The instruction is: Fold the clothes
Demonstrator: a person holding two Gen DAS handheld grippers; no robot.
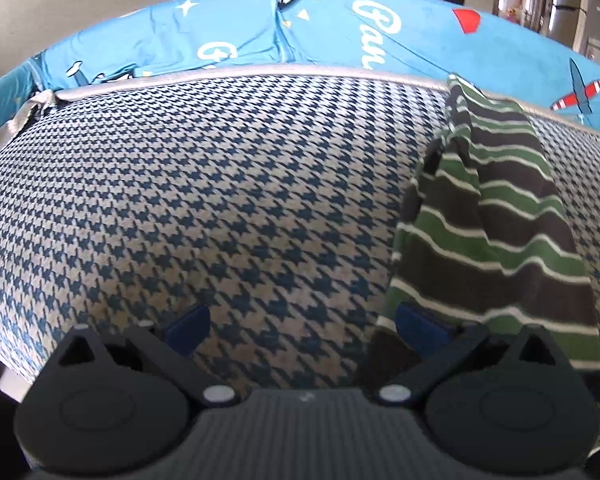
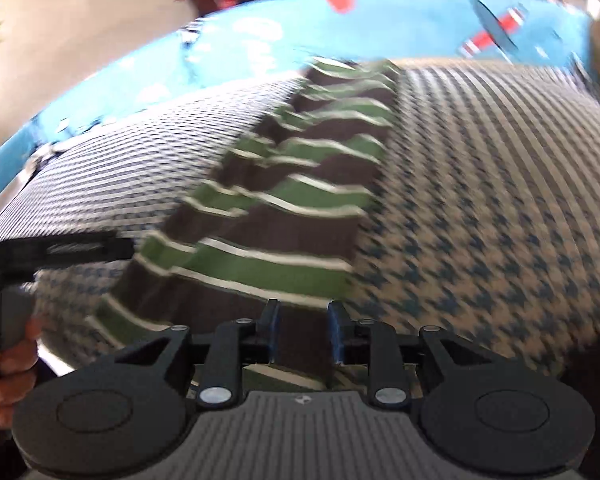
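Observation:
A garment [image 1: 500,216] striped in green, dark brown and white lies as a long narrow strip on the houndstooth blanket, on the right of the left wrist view. My left gripper [image 1: 302,328] is open, its jaws wide apart over bare blanket; the garment's near edge overlaps its right finger [image 1: 418,326]. In the blurred right wrist view the garment [image 2: 268,232] runs from the far edge down to my right gripper [image 2: 305,328]. Its blue pads stand close together with brown cloth between them, shut on the garment.
A blue-and-cream houndstooth blanket [image 1: 220,200] with a silver trim covers the surface. Beyond it lies a bright blue printed sheet [image 1: 260,32] with planes and lettering. A hand [image 2: 8,364] holds the left gripper's handle at the left of the right wrist view. Furniture stands far behind.

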